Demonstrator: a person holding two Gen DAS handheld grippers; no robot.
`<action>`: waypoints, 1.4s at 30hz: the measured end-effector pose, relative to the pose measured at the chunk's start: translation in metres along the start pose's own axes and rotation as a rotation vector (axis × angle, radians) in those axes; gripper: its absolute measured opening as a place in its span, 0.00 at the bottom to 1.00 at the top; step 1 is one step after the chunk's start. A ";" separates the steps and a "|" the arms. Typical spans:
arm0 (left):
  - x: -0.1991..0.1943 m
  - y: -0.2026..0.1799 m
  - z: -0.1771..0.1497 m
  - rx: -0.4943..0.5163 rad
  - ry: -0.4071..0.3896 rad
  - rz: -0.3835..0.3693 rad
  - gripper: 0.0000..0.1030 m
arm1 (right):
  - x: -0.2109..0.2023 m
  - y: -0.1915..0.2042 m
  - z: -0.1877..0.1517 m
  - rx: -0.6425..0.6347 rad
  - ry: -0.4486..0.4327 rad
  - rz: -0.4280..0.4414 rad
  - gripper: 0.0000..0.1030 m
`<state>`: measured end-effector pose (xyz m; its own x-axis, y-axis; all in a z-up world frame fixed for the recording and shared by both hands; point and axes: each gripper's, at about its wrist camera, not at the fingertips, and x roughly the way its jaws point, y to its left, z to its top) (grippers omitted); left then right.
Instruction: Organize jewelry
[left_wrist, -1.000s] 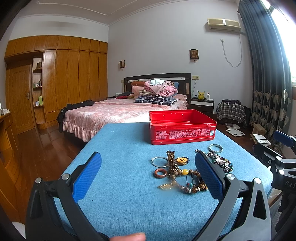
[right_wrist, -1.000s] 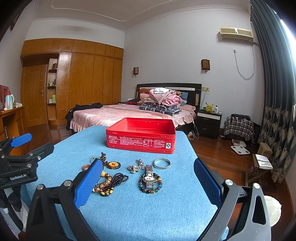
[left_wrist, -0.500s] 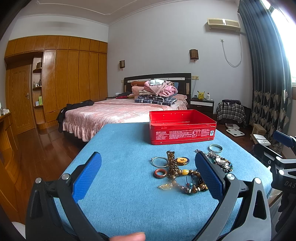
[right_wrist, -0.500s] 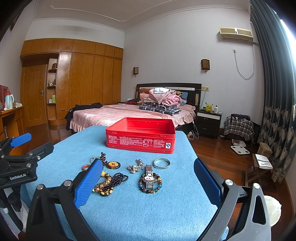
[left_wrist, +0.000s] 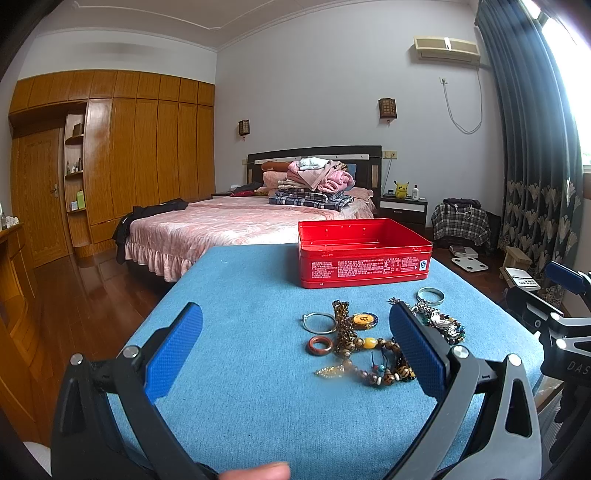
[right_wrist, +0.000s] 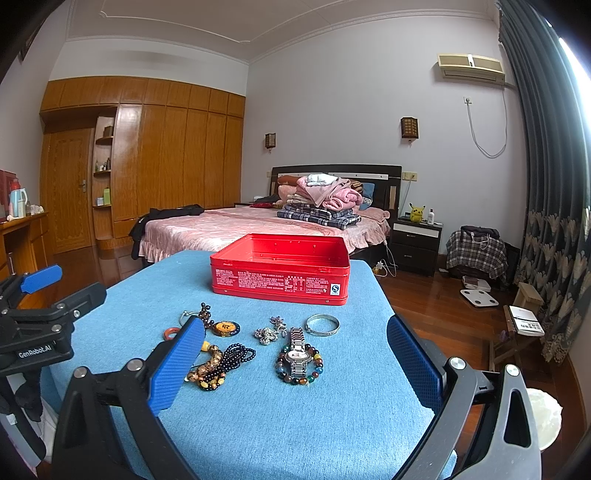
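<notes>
An open red tin (left_wrist: 364, 253) (right_wrist: 280, 273) stands at the far side of the blue table (left_wrist: 240, 332) (right_wrist: 314, 413). In front of it lie loose pieces: a silver bangle (right_wrist: 322, 324), a watch inside a bead bracelet (right_wrist: 298, 360), dark bead strands (right_wrist: 221, 363), an amber pendant (left_wrist: 364, 319), a brown ring (left_wrist: 320, 345) and a thin silver hoop (left_wrist: 319, 322). My left gripper (left_wrist: 295, 347) is open and empty, just short of the pile. My right gripper (right_wrist: 295, 360) is open and empty, near the watch.
A bed (left_wrist: 240, 221) with folded clothes stands beyond the table. A wooden wardrobe (left_wrist: 122, 155) lines the left wall. A nightstand (right_wrist: 415, 240), a scale and a small stool (right_wrist: 517, 325) sit on the wooden floor to the right, by the curtain.
</notes>
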<state>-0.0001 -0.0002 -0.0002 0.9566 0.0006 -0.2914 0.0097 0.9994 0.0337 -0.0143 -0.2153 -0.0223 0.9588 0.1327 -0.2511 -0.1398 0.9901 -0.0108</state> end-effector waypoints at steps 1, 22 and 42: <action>0.000 0.000 0.000 0.001 0.000 0.000 0.95 | 0.000 0.000 0.000 0.001 0.000 0.000 0.94; -0.002 -0.002 0.000 0.001 0.003 -0.001 0.95 | 0.000 -0.003 -0.002 -0.006 0.005 -0.002 0.94; 0.028 0.003 -0.011 -0.024 0.109 -0.032 0.95 | 0.022 -0.010 -0.009 0.041 0.084 0.036 0.94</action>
<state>0.0234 0.0029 -0.0190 0.9186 -0.0283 -0.3941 0.0311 0.9995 0.0007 0.0055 -0.2224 -0.0362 0.9291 0.1651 -0.3308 -0.1616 0.9861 0.0384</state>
